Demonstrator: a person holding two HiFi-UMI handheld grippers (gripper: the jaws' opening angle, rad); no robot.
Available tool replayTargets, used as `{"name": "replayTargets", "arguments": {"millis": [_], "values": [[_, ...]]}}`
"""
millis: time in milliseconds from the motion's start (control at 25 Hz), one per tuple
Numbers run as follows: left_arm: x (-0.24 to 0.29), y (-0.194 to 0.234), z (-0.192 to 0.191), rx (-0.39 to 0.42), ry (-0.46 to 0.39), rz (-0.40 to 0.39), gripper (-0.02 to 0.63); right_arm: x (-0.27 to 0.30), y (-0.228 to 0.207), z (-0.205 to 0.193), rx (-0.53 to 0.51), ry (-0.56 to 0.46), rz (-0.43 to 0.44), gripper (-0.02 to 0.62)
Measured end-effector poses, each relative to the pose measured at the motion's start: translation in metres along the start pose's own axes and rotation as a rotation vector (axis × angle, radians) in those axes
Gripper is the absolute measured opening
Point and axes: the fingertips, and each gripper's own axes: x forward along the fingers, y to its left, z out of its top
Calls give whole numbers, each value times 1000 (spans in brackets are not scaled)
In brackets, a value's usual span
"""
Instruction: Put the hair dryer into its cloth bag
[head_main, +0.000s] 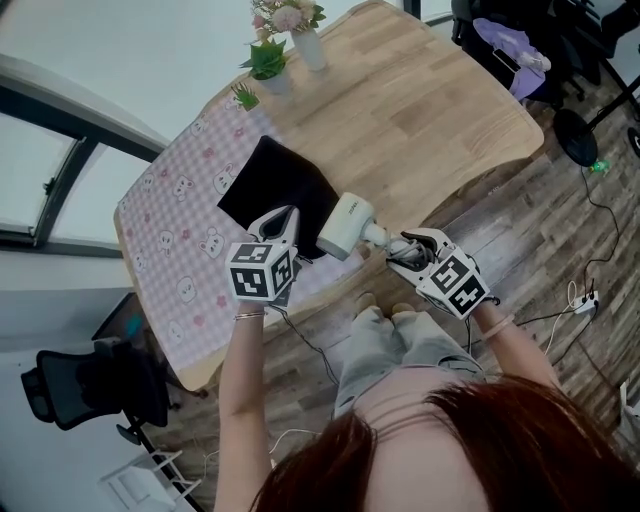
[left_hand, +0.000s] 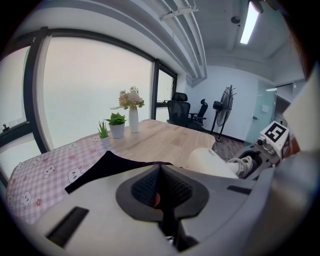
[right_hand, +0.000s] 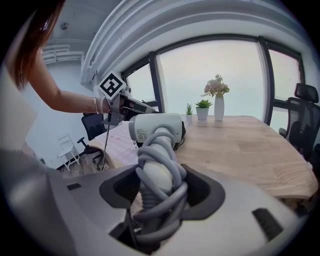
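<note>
The room is an office with tall windows (left_hand: 95, 85) in dark frames along one wall and a floor (head_main: 540, 220) of greyish wood planks. A black office chair (head_main: 90, 390) stands by the table's corner.

The table (head_main: 420, 110) is a broad slab of pale wood with visible grain and rounded corners. A pink checked tablecloth (head_main: 170, 230) printed with little animal faces covers the end nearer the windows.

The cloth bag (head_main: 275, 180) lies on the table where pink cloth meets bare wood. It is soft, matt black and roughly square, its near edge lifted off the surface.

The left gripper (head_main: 284, 216) is a grey shell with ribbed black pads. Its jaws are pressed together on that raised edge, with the black fabric running straight into them.

The right gripper (head_main: 403, 247) has its jaws set apart and clamped on the handle of the hair dryer (head_main: 345, 225). The dryer is smooth white plastic with a stubby cylindrical barrel, and its thick grey cord is wound in loops round the handle. It hangs above the table's near edge, just beside the left gripper, with its barrel at the bag's near corner.

At the far end stand a white vase (head_main: 310, 45) of pale flowers, a potted plant (head_main: 268, 60) and a smaller plant (head_main: 245, 95).
</note>
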Motion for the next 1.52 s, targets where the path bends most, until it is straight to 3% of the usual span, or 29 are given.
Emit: {"name": "replayTargets", "arguments": {"millis": [640, 920, 1520], "values": [[-1, -6, -5, 22, 5, -87, 17, 26, 36, -9, 17, 64, 71, 239], [-4, -8, -8, 35, 9, -136, 17, 41, 39, -17, 103, 95, 112, 239], [-13, -11, -22, 100, 50, -268, 17, 58, 25, -4, 140, 97, 25, 239]]}}
